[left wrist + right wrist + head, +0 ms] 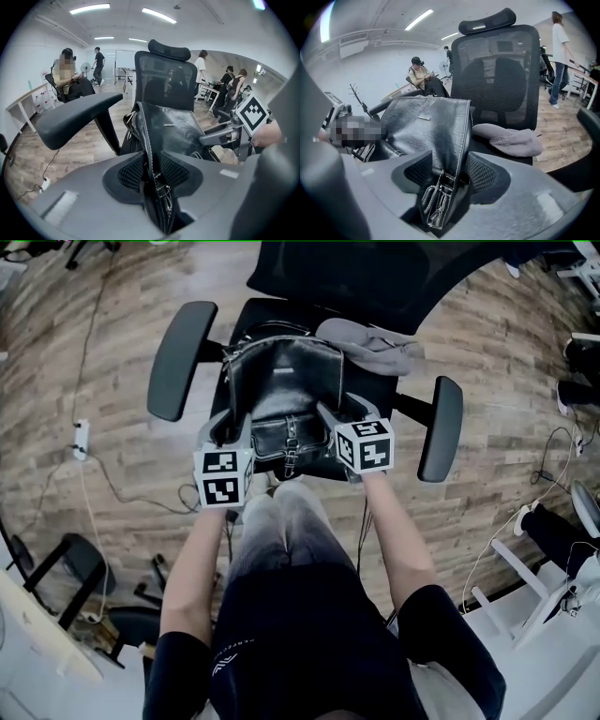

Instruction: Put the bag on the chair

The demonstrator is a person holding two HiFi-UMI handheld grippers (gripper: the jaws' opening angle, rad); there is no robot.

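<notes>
The bag (281,381) sits on the chair (178,357) seat. Your left gripper (228,424) and right gripper (339,411) straddle its side seams, jaws apart, not pinching. It looks like soft, slick leather, likely floppy, so grip the stitched seams.

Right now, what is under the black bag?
The bag stands on the chair seat; only the seat's edges show. The seat beneath it is covered. A grey cloth lies beside it.

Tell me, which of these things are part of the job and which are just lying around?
Part of the job: black leather bag; office chair; left gripper and right gripper, both open around the bag's edges.
Just lying about: grey cloth on the seat; power strip on the floor.
</notes>
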